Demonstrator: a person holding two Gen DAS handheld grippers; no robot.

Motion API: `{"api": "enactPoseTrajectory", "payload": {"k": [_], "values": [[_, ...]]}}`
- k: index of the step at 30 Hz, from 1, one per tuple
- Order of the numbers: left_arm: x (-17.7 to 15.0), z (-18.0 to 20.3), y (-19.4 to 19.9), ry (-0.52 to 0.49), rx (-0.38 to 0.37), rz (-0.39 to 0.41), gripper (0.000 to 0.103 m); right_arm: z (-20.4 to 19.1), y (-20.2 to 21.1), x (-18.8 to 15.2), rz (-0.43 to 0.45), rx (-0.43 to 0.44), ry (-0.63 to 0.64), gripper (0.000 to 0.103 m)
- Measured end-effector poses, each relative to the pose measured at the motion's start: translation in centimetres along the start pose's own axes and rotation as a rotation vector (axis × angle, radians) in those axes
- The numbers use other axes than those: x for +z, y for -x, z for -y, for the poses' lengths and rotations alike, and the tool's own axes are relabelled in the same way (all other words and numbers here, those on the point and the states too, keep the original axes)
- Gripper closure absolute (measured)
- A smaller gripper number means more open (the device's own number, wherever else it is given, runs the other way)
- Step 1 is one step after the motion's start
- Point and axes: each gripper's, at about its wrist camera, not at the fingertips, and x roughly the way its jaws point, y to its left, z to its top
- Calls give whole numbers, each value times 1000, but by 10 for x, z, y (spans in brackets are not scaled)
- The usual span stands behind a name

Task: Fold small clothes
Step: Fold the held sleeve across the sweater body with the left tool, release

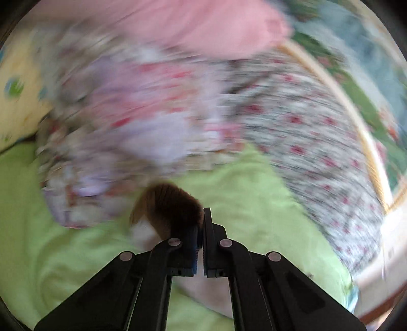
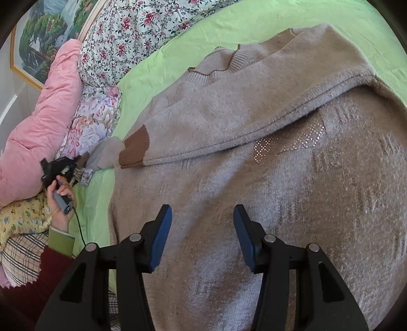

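Observation:
A beige knit sweater (image 2: 254,157) with brown cuffs lies spread on the green sheet (image 2: 229,23). One sleeve is folded across its front, ending in a brown cuff (image 2: 134,150). My right gripper (image 2: 202,236) is open and empty, just above the sweater's lower body. My left gripper (image 1: 201,229) is shut on the other sleeve's brown cuff (image 1: 170,206), held over the sheet; the left wrist view is motion-blurred. The left gripper also shows in the right wrist view (image 2: 76,164) at the sweater's left side, gripping that sleeve end.
Floral quilts (image 2: 122,43) and a pink duvet (image 2: 43,122) are piled along the bed's far side. A framed landscape picture (image 2: 43,38) hangs behind. A yellow printed cloth (image 2: 23,216) and a plaid cloth (image 2: 20,254) lie at the left.

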Motion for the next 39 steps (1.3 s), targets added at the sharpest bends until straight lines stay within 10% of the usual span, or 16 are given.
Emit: {"api": "enactPoseTrajectory", "payload": {"k": [10, 18, 29, 39], "values": [[-100, 215, 15, -385, -374, -141, 103, 16, 31, -9, 58, 10, -37, 51], [-213, 314, -15, -510, -496, -317, 103, 47, 74, -14, 148, -19, -95, 51], [-323, 348, -105, -572, -431, -550, 100, 83, 91, -18, 207, -63, -190, 51], [-330, 280, -59, -610, -392, -575, 55, 82, 90, -11, 214, -44, -228, 50]]}}
